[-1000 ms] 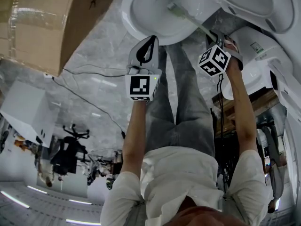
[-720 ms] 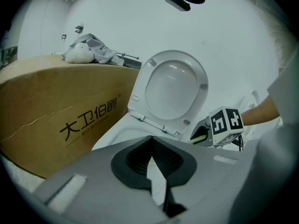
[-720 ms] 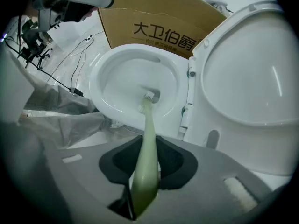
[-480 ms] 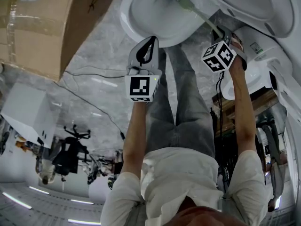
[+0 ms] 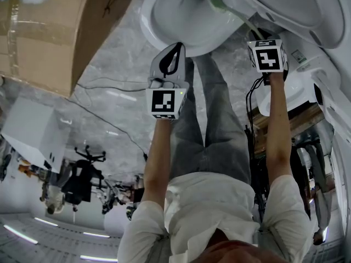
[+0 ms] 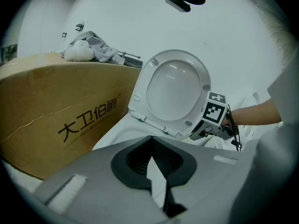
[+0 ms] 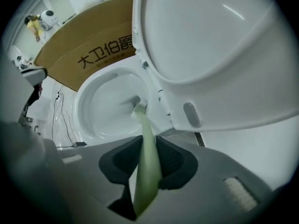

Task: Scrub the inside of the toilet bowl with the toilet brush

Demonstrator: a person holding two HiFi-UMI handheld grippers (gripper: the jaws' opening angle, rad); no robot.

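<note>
Right claw (image 7: pixel 146 148) pinches the brush (image 7: pixel 141 121) by its handle, lower centre, bristles in the bowl (image 7: pixel 96 120). Left claw (image 6: pixel 154 164) pressed together, empty. Brush looks light, stiffish, slippery; hold mid-handle.

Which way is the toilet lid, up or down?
Up: the toilet lid stands raised behind the bowl, leaving it uncovered.

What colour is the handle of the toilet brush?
The plastic brush handle is pale green; right gripper view.
</note>
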